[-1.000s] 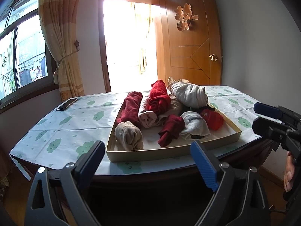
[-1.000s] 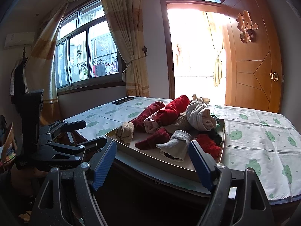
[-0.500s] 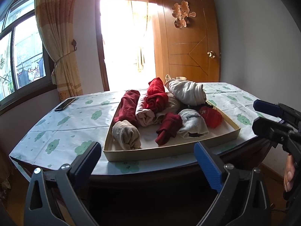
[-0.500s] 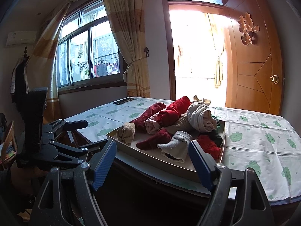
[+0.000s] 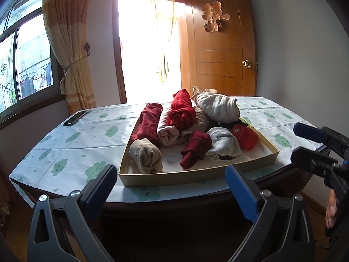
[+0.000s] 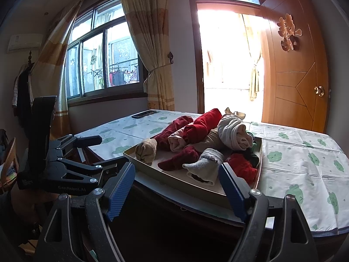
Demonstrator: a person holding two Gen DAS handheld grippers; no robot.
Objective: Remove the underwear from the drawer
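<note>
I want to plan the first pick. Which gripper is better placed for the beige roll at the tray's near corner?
Probably the left gripper: it is open and the beige roll lies just beyond its fingers. The right gripper faces the grey-white roll.

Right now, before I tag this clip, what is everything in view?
drawer tray: one, cream, near table edge
rolled garments: about nine, red, maroon, beige, white and grey, piled in tray
tablecloth: one, white with green clouds, covering table
phone: one, dark, far left of table
door: one, brown wood, open behind table
curtain: tan, tied back beside window
left gripper: blue pads, open, short of tray, empty
right gripper: blue pads, open, short of tray, empty
</note>
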